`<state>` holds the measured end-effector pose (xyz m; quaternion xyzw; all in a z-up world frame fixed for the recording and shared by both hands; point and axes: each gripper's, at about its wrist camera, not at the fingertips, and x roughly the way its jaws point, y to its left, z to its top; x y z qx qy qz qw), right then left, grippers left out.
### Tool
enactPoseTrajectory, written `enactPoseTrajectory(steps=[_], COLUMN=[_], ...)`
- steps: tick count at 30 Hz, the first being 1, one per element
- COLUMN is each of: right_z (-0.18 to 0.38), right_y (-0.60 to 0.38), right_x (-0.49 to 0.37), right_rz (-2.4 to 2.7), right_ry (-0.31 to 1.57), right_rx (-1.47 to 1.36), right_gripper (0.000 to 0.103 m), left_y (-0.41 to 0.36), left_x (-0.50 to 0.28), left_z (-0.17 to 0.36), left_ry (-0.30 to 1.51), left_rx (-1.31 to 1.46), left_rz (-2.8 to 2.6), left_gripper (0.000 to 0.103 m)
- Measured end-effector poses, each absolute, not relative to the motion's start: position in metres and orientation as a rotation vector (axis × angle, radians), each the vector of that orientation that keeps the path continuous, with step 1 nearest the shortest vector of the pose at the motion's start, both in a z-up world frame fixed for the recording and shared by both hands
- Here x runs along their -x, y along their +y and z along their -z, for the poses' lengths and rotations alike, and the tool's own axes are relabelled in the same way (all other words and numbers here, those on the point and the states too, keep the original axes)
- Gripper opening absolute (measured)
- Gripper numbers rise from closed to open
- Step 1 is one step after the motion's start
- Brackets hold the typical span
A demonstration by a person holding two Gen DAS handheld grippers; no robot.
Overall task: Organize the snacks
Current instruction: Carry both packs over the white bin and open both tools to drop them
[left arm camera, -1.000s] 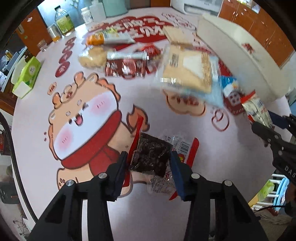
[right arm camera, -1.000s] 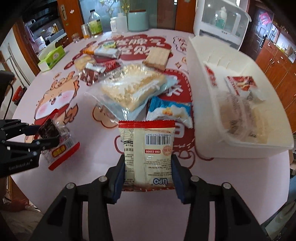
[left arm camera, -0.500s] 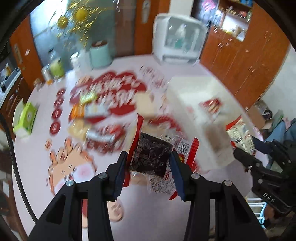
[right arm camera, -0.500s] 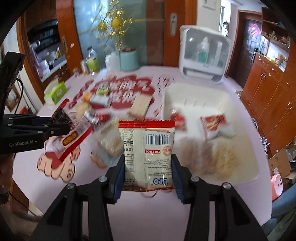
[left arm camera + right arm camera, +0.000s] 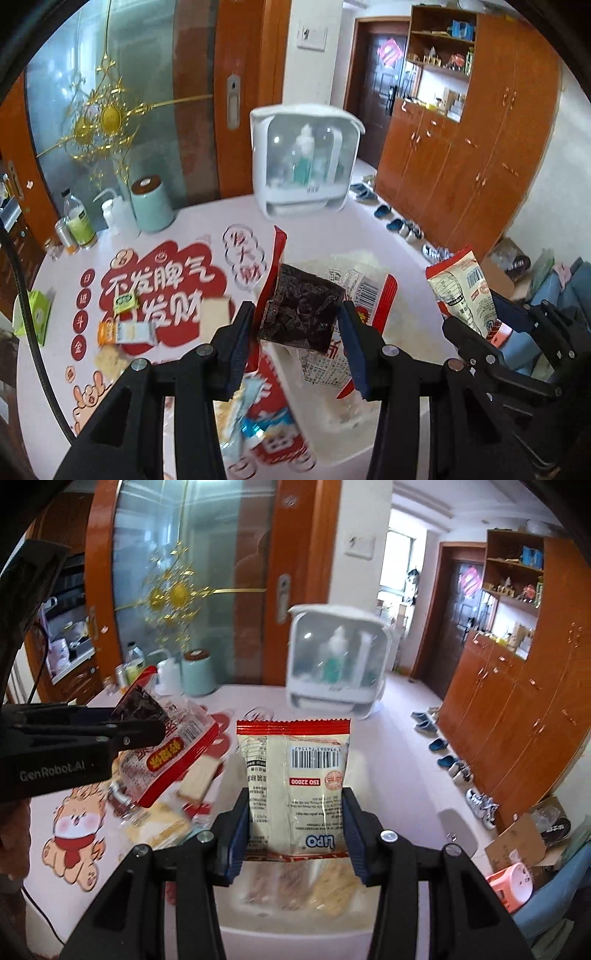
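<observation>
White storage bin (image 5: 295, 928), blurred, now lies beneath both raised grippers: left gripper (image 5: 295, 332) clamps a dark dried-fruit packet (image 5: 301, 314), right gripper (image 5: 295, 816) a Lipo biscuit packet (image 5: 295, 786); release apparently follows.

You hold a crinkly, glossy plastic packet of dark snack (image 5: 301, 314) at centre frame; the cream packet (image 5: 295, 782) in the right wrist view shines like smooth film. Your gripper fingers (image 5: 236, 332) look matt black plastic (blue pads inside). The cabinets (image 5: 480, 155) at right are polished wood; the tablecloth (image 5: 192, 229) is smooth.
</observation>
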<state>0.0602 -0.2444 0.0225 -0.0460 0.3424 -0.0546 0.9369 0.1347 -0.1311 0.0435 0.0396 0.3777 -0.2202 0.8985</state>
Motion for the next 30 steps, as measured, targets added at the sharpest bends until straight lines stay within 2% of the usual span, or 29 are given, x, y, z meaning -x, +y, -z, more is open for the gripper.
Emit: enactPoseTrajectory(steps=[7, 12, 14, 15, 16, 19, 30], right_z=[-0.044, -0.037, -0.028, -0.024, -0.020, -0.010, -0.003], right_y=[-0.282, -0.295, -0.298, -0.299, -0.299, -0.300, -0.290], right_x=[-0.076, -0.082, -0.086, -0.087, -0.089, -0.090, -0.081], right_rz=[0.140, 0.115, 0.097, 0.094, 0.093, 0.089, 0.071], right_ry=[0.649, 0.677, 0.704, 0.719, 0.734, 0.766, 0.790], right_rx=[0.102, 0.084, 0.080, 0.078, 0.077, 0.071, 0.073], right_gripper=[0.047, 0.048, 0.049, 0.051, 0.056, 0.063, 0.064], left_y=[-0.168, -0.183, -0.185, -0.185, -0.184, -0.180, -0.146], left_x=[-0.142, -0.146, -0.147, -0.147, -0.146, -0.142, -0.136], left_z=[-0.044, -0.026, -0.018, -0.013, -0.010, -0.001, 0.012], left_ry=[0.773, 0.804, 0.821, 0.831, 0.831, 0.834, 0.897], left_rx=[-0.091, -0.132, -0.158, -0.169, -0.179, -0.198, -0.154], left_rz=[0.398, 0.351, 0.327, 0.318, 0.304, 0.274, 0.227], left_gripper=[0.045, 0.046, 0.064, 0.090, 0.098, 0.098, 0.098])
